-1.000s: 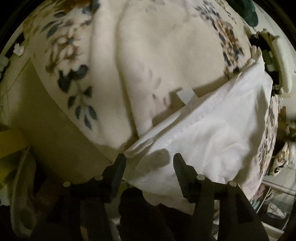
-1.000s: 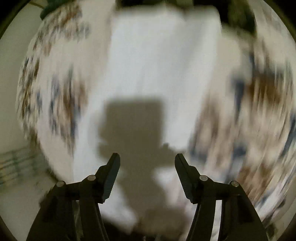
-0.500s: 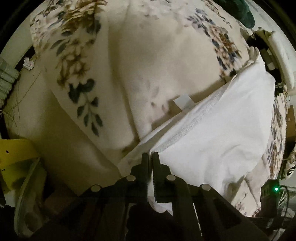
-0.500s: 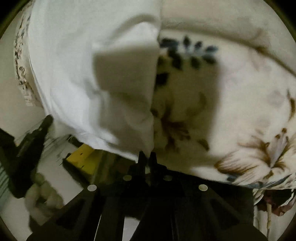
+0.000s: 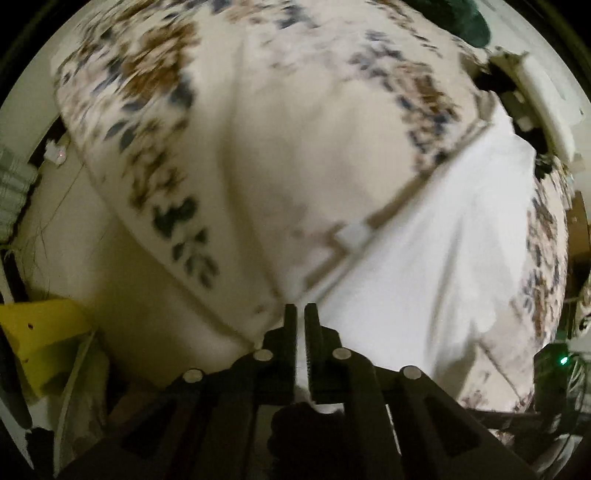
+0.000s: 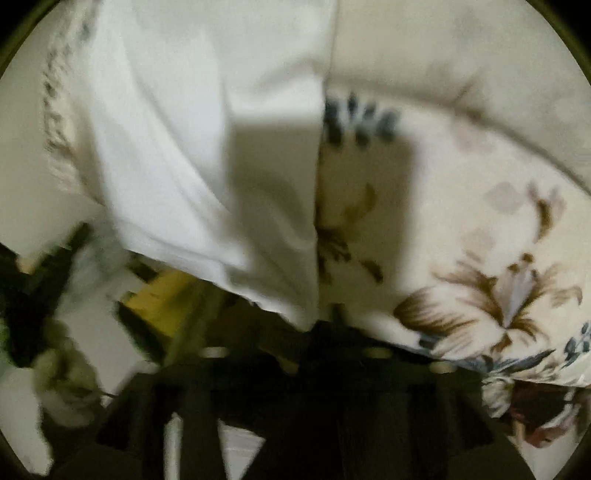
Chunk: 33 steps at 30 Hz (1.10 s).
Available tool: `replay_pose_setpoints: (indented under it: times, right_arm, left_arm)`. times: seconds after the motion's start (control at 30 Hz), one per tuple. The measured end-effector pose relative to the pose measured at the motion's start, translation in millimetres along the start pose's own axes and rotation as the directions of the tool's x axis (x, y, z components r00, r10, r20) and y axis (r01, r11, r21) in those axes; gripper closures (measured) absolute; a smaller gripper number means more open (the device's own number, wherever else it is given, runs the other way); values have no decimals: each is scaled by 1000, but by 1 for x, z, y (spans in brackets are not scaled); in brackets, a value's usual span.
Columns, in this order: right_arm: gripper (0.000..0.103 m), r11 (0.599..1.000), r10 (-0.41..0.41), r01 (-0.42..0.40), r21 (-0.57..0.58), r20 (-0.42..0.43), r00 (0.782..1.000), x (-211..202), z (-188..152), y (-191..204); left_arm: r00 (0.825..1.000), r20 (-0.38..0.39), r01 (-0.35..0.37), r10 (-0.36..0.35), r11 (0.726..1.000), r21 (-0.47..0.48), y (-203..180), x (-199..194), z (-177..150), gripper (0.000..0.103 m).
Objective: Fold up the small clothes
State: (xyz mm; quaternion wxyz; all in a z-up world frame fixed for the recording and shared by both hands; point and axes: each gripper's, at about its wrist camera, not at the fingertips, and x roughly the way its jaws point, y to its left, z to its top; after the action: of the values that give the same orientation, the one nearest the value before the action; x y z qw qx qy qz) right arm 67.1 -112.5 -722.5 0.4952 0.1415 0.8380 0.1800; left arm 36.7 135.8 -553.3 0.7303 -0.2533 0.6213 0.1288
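Note:
A white garment (image 5: pixel 424 258) lies on a floral bedspread (image 5: pixel 295 129); a small tag (image 5: pixel 351 232) sticks out at its hemmed edge. My left gripper (image 5: pixel 300 310) is shut on the near corner of the white garment. In the right wrist view the white garment (image 6: pixel 207 147) hangs in folds, lifted off the floral bedspread (image 6: pixel 461 221). My right gripper (image 6: pixel 325 325) is shut on its lower corner; the view is blurred.
A yellow box (image 5: pixel 40 332) sits below the bed's edge at the left; it also shows in the right wrist view (image 6: pixel 162 299). A dark green cloth (image 5: pixel 465 22) lies at the far end. A device with a green light (image 5: pixel 563 360) stands at the right.
Both grippers closed on garment corners between one second and half a second ago. Since then both have pulled the held corners back and up, with motion blur in both views.

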Motion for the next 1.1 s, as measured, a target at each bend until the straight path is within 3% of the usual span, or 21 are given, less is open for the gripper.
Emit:
replay_pose_setpoints:
  times: [0.03,0.13,0.2,0.23,0.33,0.43,0.5,0.6,0.67,0.77,0.83,0.9,0.93,0.97,1.0,1.03,1.07,1.1]
  right_arm:
    - [41,999,37,-37,5,34,999,-21,1,-1]
    - [35,994,104,-106,4,122,987,-75,9,-5]
    - [29,989,149,-151,-5,209,966,-119,20,-9]
    - [29,987,159,-161,-9,237,958,-134,28,-11]
    - [29,983,173,-186,1,358,918,-192,59,-29]
    - [29,978,173,-206,17,475,863,-239,112,-42]
    - [29,972,179,-232,30,542,821,-268,163,-56]
    - [29,963,183,-265,51,597,781,-295,230,-71]
    - [29,956,185,-286,65,624,759,-311,275,-81]
    - [29,950,201,-307,63,629,751,-314,325,-82]
    - [29,947,211,-316,60,625,751,-306,347,-81]
    - [29,943,216,-325,64,626,749,-301,364,-82]
    - [29,941,224,-333,59,630,744,-300,369,-79]
    - [33,941,226,-334,55,634,739,-300,371,-77]
    - [42,942,223,-333,52,645,731,-299,370,-75]
    - [72,944,217,-326,47,654,725,-301,370,-73]
    - [87,952,191,-299,58,654,732,-303,370,-71]
    - [90,957,175,-284,60,662,729,-306,365,-72]
  left_arm:
    - [1000,0,16,-16,1000,13,-5,-3,6,90]
    - [995,47,85,-88,995,52,-41,-20,35,64]
    - [986,82,140,-147,987,79,-68,-27,61,45]
    - [980,98,165,-174,982,94,-80,-28,75,42]
    - [959,106,243,-261,957,158,-135,-20,128,40]
    - [938,92,301,-334,917,260,-192,-1,187,41]
    - [928,63,328,-368,885,331,-233,24,229,40]
    - [920,-4,361,-392,844,397,-275,65,277,40]
    - [919,-55,375,-389,824,424,-298,98,309,40]
    - [914,-131,402,-384,808,430,-316,136,338,40]
    - [893,-181,450,-413,791,415,-324,154,351,41]
    - [870,-180,491,-460,768,410,-328,158,357,43]
    - [857,-161,508,-489,752,420,-329,155,357,50]
    - [855,-154,508,-495,740,442,-332,153,357,85]
    - [858,-158,502,-488,735,457,-335,152,356,96]
    - [860,-145,494,-489,729,474,-335,148,354,96]
    - [860,-132,490,-494,722,489,-334,142,351,96]
    - [857,-127,490,-499,715,498,-333,136,349,96]
